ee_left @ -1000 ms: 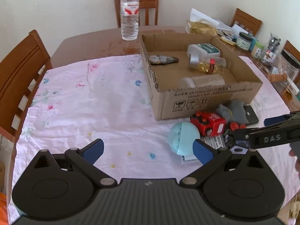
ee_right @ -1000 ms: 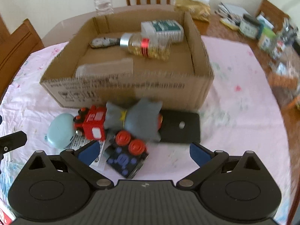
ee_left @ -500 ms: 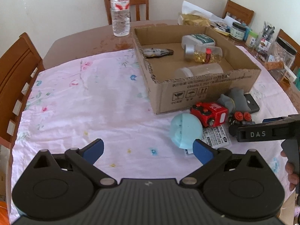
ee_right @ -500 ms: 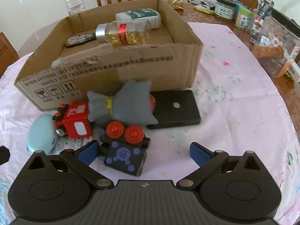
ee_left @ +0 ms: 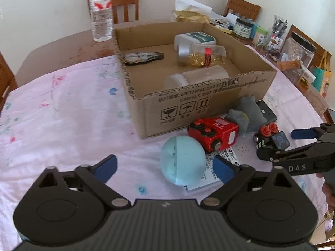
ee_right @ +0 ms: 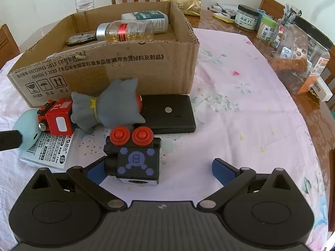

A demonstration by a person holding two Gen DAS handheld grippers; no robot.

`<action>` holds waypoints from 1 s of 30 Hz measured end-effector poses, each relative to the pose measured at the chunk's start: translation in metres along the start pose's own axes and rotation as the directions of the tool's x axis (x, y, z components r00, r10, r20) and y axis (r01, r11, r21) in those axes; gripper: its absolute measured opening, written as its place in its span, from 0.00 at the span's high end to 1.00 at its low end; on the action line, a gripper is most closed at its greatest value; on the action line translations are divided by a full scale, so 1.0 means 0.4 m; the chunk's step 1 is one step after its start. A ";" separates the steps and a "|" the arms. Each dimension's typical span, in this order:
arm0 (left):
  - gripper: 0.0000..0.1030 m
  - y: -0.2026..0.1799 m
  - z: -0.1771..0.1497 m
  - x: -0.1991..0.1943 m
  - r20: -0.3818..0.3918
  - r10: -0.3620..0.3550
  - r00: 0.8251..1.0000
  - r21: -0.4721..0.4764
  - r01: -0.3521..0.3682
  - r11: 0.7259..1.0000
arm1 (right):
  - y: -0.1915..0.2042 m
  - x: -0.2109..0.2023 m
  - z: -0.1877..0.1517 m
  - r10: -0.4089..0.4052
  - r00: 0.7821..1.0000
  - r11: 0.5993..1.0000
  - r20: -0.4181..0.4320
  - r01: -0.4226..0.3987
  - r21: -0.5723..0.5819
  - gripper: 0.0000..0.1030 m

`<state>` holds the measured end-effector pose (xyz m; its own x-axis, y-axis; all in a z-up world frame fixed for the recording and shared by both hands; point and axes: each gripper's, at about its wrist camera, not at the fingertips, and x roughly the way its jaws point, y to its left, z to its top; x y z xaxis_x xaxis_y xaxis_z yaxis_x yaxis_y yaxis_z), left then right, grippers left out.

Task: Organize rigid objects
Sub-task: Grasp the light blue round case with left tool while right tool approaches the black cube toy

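Just in front of the cardboard box (ee_left: 209,102) on the cloth-covered surface (ee_left: 62,115) sits the loose pile: pale blue egg-shaped shell (ee_left: 182,161), red toy engine (ee_left: 215,133), grey soft figure (ee_left: 245,115), black phone (ee_right: 169,114), black toy block with red wheels (ee_right: 134,159), and a printed packet (ee_right: 48,150) under the shell

Left hand-held gripper (ee_left: 165,168): jaws closing, blue shell between them but nearer the right pad; neither pad presses on it, nothing held. Right hand-held gripper (ee_right: 159,167): jaws wide, holding nothing, black block sits between them hard up by the left finger (ee_right: 96,171), right finger well clear

Box already holds a gold-filled bottle (ee_left: 203,55), a white bottle with a green label (ee_left: 194,38), a clear jar (ee_left: 194,77) and a small flat tool (ee_left: 142,56). Free floor looks to be at the left front

How I'd do it:
- Left: shift right so the shell is centred before the pads land, else the curved plastic likely squirts out sideways
- Grip across the widest part, low; keep the packet out of the pinch
- Right: shift left to centre on the block, clamp the flat sides, not the wheels
- The two grippers are near each other; lift one at a time
- Clear the box's near wall, set down in the free area, away from the bottles
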<state>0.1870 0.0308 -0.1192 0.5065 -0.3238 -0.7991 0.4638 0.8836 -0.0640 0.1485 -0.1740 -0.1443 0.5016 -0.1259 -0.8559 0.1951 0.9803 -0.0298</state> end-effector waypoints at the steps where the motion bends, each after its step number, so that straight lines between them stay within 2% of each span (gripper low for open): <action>1: 0.20 0.000 0.001 0.004 -0.003 -0.013 1.000 0.000 0.013 1.000 | 0.000 0.001 -0.001 0.000 1.000 1.000 0.004 0.000 0.000 0.00; 8: 0.28 -0.010 0.002 0.026 -0.003 -0.062 0.998 0.007 0.062 0.998 | -0.001 -0.005 -0.011 0.001 1.000 1.000 0.022 -0.001 -0.001 0.00; 10: 0.41 -0.010 0.001 0.036 -0.008 -0.068 0.998 0.006 0.068 0.998 | 0.000 -0.006 -0.013 0.000 1.000 1.000 0.029 0.000 0.000 0.00; 13: 0.50 -0.001 -0.004 0.046 -0.014 -0.088 0.996 -0.018 0.088 0.996 | -0.001 -0.007 -0.014 0.000 0.999 1.000 0.033 0.000 0.000 0.00; 17: 0.50 0.002 -0.010 0.041 -0.005 -0.084 0.996 -0.022 0.084 0.996 | -0.001 -0.007 -0.015 0.001 0.999 1.000 0.035 -0.001 -0.001 0.00; 30: 0.50 0.088 -0.060 0.005 -0.019 -0.001 1.000 -0.082 -0.001 0.997 | -0.003 -0.008 -0.020 0.005 0.998 1.000 0.057 -0.004 -0.010 0.00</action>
<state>0.1868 0.0693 -0.1373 0.4925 -0.3182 -0.8101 0.4023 0.9086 -0.1123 0.1399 -0.1735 -0.1457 0.5500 -0.1299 -0.8250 0.1847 0.9823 -0.0316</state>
